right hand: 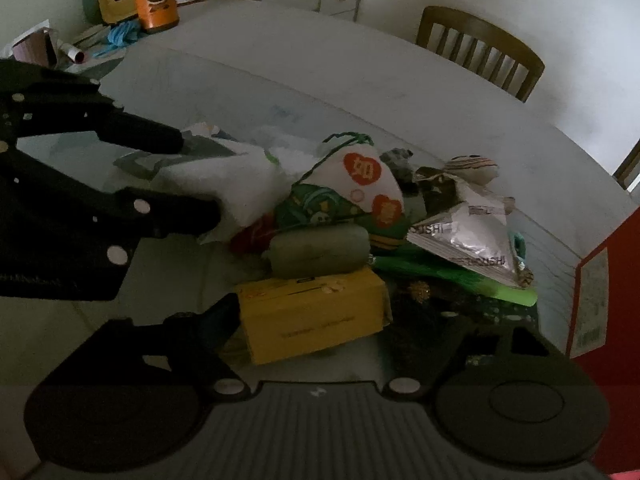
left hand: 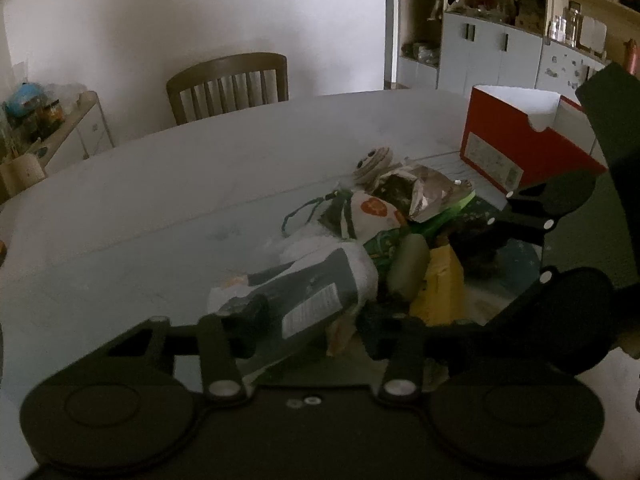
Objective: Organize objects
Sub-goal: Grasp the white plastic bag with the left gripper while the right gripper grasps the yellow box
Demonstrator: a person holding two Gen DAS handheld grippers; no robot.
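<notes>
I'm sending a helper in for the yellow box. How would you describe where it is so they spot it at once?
On the white table, a pile of toys and packets lies beside the red box. The yellow box sits at the pile's near edge, under a grey-green pouch. It is the only yellow, hard-edged carton there.
</notes>
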